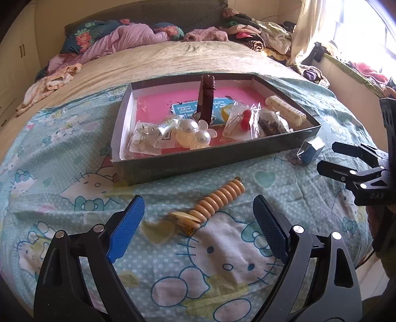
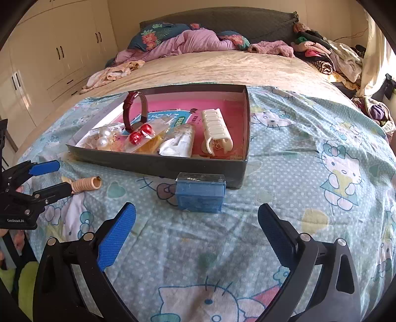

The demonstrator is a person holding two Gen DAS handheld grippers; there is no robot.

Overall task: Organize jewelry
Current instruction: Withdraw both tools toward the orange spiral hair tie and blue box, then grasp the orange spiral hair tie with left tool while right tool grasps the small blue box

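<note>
Most pieces already lay in the shallow grey cardboard tray (image 1: 210, 168) — two remained on the bedsheet (image 2: 297, 173) near it: a beige ribbed hair clip (image 1: 217, 200) and a small blue plastic box (image 2: 200, 192). Both the left gripper (image 1: 198, 223) and right gripper (image 2: 196, 237) were wide open, holding nothing.

— What's the room like?
— A bed (image 2: 198, 67) under a tan cover, a cat-print sheet (image 2: 309, 173) at the near end, a grey headboard (image 2: 222, 19).
— The sides?
— Cream cupboards (image 2: 49, 54) left. Right, a sunlit window (image 1: 366, 29) with a pale curtain (image 1: 307, 27); clothes (image 1: 259, 32) heaped beside it.
</note>
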